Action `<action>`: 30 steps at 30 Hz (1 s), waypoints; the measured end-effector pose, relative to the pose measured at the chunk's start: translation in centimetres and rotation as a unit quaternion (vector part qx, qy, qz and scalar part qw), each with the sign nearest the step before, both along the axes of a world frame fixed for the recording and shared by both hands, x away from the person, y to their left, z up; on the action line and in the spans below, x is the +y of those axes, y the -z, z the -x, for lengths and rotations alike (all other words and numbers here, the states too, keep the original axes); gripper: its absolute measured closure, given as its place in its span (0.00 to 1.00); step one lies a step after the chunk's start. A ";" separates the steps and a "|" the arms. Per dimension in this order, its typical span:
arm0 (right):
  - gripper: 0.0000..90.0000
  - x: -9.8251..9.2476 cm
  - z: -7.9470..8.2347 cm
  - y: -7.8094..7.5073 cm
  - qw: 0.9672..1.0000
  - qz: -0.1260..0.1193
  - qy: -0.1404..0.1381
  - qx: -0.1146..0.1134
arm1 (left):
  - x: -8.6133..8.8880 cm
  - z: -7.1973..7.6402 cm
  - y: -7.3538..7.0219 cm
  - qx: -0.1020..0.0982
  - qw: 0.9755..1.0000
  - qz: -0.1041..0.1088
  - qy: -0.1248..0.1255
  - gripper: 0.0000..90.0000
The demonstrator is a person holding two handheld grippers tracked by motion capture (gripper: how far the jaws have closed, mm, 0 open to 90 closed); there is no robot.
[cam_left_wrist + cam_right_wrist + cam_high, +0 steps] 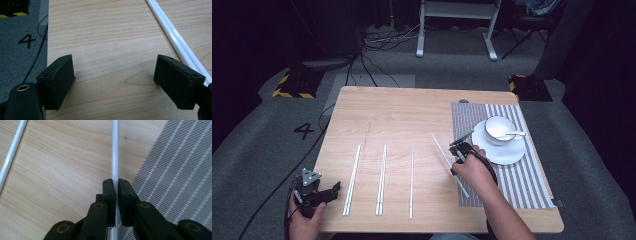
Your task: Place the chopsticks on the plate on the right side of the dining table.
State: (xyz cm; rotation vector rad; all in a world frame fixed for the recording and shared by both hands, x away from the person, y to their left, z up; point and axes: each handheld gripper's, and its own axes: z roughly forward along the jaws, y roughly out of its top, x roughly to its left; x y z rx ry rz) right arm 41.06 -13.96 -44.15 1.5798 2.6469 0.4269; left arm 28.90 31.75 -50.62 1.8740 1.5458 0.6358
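chopstick (115, 150): glossy white plastic | table (62, 170): matt wood | placemat (180, 170): woven cloth

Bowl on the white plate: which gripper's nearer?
Right. The right gripper, shut on a white chopstick, sits just left of the bowl at the placemat's edge; the left gripper rests open at the table's near-left corner.

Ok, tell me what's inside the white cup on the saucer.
A white spoon rests in the cup, its handle sticking out over the rim to the right. The cup's inside looks white; any liquid can't be told, and the spoon's bowl end is hidden.

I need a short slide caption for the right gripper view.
Right hand-held gripper shut on a white chopstick beside the striped placemat.
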 end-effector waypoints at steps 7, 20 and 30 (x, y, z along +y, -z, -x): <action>0.94 -0.7 0.5 -1.9 0.999 -0.013 -0.016 -0.029 | 0.0 0.0 0.0 0.000 1.000 0.000 0.000 0.18; 0.94 -0.9 1.5 -6.1 0.991 -0.069 -0.028 -0.111 | 0.0 0.0 0.0 0.000 1.000 0.000 0.000 0.18; 0.94 -1.0 2.1 -8.1 0.983 -0.091 -0.037 -0.158 | 0.0 0.0 0.0 0.000 1.000 0.000 0.000 0.18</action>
